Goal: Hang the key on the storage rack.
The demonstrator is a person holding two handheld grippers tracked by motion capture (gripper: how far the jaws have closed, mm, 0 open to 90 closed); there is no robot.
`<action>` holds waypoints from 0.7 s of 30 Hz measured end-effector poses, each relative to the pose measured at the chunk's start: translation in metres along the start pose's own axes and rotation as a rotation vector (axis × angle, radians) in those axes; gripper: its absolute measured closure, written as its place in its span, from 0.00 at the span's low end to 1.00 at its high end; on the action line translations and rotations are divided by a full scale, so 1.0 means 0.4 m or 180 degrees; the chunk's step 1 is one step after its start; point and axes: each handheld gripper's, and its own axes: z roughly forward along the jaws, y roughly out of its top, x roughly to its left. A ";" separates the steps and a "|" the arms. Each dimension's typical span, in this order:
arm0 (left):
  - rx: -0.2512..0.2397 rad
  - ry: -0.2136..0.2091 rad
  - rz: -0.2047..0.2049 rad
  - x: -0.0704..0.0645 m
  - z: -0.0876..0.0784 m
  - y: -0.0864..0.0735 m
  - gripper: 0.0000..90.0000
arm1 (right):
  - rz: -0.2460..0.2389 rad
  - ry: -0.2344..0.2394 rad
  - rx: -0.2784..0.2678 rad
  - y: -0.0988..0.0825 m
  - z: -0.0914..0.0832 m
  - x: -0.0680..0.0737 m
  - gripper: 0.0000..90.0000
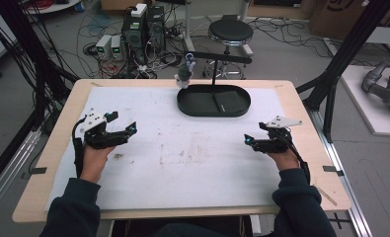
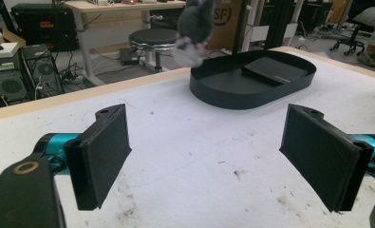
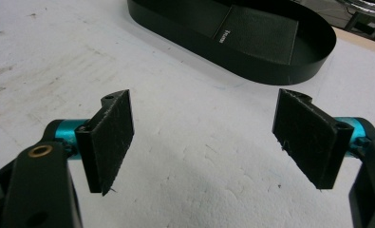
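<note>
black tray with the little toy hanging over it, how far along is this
Nothing looks done. The black tray sits at the far side of the table with a flat black pad inside; the small grey toy hangs from the stand over its left end. In hand: nothing. The left gripper and right gripper rest open on the white mat, well short of the tray. All handling remains.

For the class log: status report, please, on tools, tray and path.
Left tool open, empty. Right tool open, empty. Black tray far side, toy hanging at its rim. Path clear.
</note>
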 end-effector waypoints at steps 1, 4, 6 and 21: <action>0.0015 -0.0009 -0.0006 0.001 -0.002 -0.004 0.18 | -0.0005 -0.0002 -0.0002 0.000 0.002 -0.001 0.24; -0.0001 0.0004 -0.0053 0.004 -0.008 -0.011 0.18 | -0.0013 -0.0006 0.0012 0.000 0.007 0.000 0.24; -0.0032 0.0015 -0.0098 0.007 -0.010 -0.014 0.18 | -0.0011 -0.0007 0.0023 0.000 0.009 0.002 0.24; 0.0021 0.0061 -0.0144 0.020 -0.012 -0.030 0.18 | -0.0018 0.0005 0.0055 -0.001 0.016 -0.001 0.24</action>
